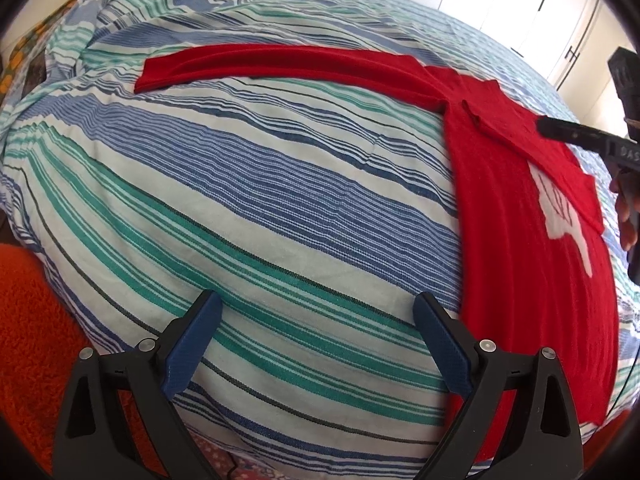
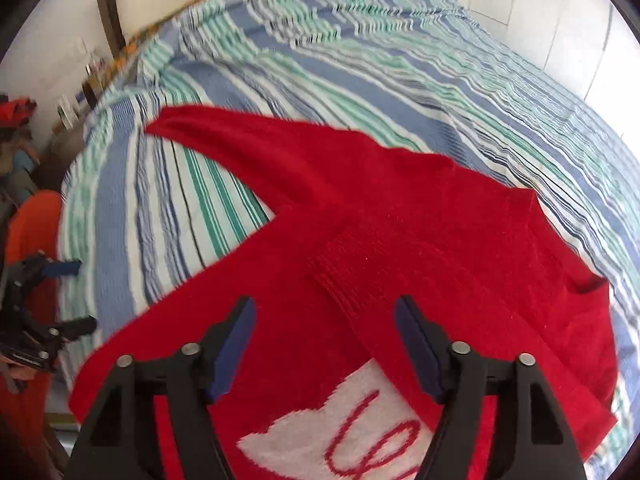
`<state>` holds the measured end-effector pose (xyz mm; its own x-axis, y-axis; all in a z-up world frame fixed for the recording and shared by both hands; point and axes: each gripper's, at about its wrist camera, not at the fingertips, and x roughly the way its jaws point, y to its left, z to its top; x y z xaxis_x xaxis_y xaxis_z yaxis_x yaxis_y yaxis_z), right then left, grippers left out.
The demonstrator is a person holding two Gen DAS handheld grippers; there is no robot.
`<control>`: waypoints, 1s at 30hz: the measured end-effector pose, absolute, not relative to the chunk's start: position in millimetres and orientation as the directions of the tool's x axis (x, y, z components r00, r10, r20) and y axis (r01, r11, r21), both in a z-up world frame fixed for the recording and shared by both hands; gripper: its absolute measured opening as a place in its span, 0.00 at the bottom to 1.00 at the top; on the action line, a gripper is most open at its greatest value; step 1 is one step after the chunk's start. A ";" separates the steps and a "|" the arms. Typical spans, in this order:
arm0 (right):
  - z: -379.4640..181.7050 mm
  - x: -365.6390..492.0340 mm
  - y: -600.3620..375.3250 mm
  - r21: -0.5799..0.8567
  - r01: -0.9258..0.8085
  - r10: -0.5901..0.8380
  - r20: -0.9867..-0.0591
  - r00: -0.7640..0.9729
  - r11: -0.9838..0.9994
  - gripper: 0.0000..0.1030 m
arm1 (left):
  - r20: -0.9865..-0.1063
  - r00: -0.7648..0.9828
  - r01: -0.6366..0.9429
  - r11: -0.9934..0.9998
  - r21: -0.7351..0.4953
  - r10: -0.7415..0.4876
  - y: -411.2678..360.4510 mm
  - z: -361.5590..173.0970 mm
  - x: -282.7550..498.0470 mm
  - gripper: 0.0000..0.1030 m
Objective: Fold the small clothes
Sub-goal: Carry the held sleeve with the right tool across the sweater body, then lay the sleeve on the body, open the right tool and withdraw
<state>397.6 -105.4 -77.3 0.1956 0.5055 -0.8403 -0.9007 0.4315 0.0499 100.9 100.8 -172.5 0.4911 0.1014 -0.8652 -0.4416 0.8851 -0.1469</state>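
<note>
Red knitted sweater with a white chest patch (image 2: 280, 280) lay flat on the bed's blue, green and white striped cover (image 1: 240, 184). One sleeve was already folded across the chest, partly covering the patch; the other sleeve (image 1: 260, 66) stretched straight out from the sweater body, probably next to fold. Right claw (image 2: 324, 344) hovered over the folded sleeve, jaws apart, gripping nothing. Left claw (image 1: 316, 340) was spread wide and empty above bare cover beside the sweater's body, likely positioned to reach that outstretched sleeve.

left tongs (image 1: 316, 344): spread wide | right tongs (image 2: 324, 346): spread wide
</note>
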 end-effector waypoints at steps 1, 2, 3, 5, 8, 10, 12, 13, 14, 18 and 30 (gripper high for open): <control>-65.7 403.6 -122.4 0.107 -0.877 0.550 -0.812 0.195 0.469 0.70 | -0.863 0.496 -0.443 0.883 -0.155 0.097 102.2 -171.9 100.0 0.94; -55.9 411.1 -144.3 0.157 -0.834 0.583 -0.781 0.222 0.528 0.70 | -0.861 0.499 -0.447 0.880 -0.161 0.096 103.6 -171.5 99.1 0.94; -47.9 421.7 -170.3 0.224 -0.775 0.613 -0.749 0.251 0.591 0.70 | -0.860 0.501 -0.449 0.878 -0.166 0.094 104.9 -171.9 98.7 0.94; -46.4 442.7 -227.0 0.391 -0.614 0.651 -0.705 0.279 0.686 0.62 | -0.862 0.497 -0.452 0.878 -0.161 0.097 104.5 -172.9 99.7 0.94; -82.5 463.8 -297.4 0.373 -0.385 0.495 -0.818 0.293 0.844 0.46 | -0.865 0.490 -0.444 0.885 -0.140 0.109 100.5 -172.8 100.5 0.94; -105.5 467.4 -337.6 0.174 -0.276 0.261 -0.910 0.321 0.945 0.24 | -0.864 0.492 -0.436 0.890 -0.137 0.108 98.3 -171.9 99.5 0.94; -91.4 459.0 -363.1 0.146 -0.256 0.243 -0.883 0.402 0.955 0.18 | -0.861 0.497 -0.434 0.891 -0.138 0.109 97.8 -171.3 97.2 0.94; -79.8 449.2 -367.0 0.121 -0.274 0.239 -0.861 0.449 0.954 0.29 | -0.860 0.498 -0.435 0.890 -0.139 0.109 98.1 -171.7 96.9 0.94; -70.5 438.2 -366.8 0.109 -0.319 0.259 -0.839 0.478 0.942 0.40 | -0.861 0.496 -0.436 0.889 -0.137 0.110 98.3 -172.3 97.4 0.94; -78.1 408.1 -342.7 -0.078 -0.488 0.194 -0.854 0.483 0.870 0.67 | -0.864 0.487 -0.436 0.893 -0.110 0.131 94.3 -173.9 99.9 0.94; -101.5 420.7 -356.4 -0.272 -0.346 -0.026 -0.818 0.574 0.898 0.51 | -0.867 0.482 -0.434 0.894 -0.111 0.126 96.9 -174.4 97.2 0.94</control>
<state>420.7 -356.4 -101.5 0.5741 -0.0265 -0.8184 -0.3464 0.8978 -0.2720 97.2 96.9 -174.4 0.4818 0.1265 -0.8671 -0.4342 0.8940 -0.1109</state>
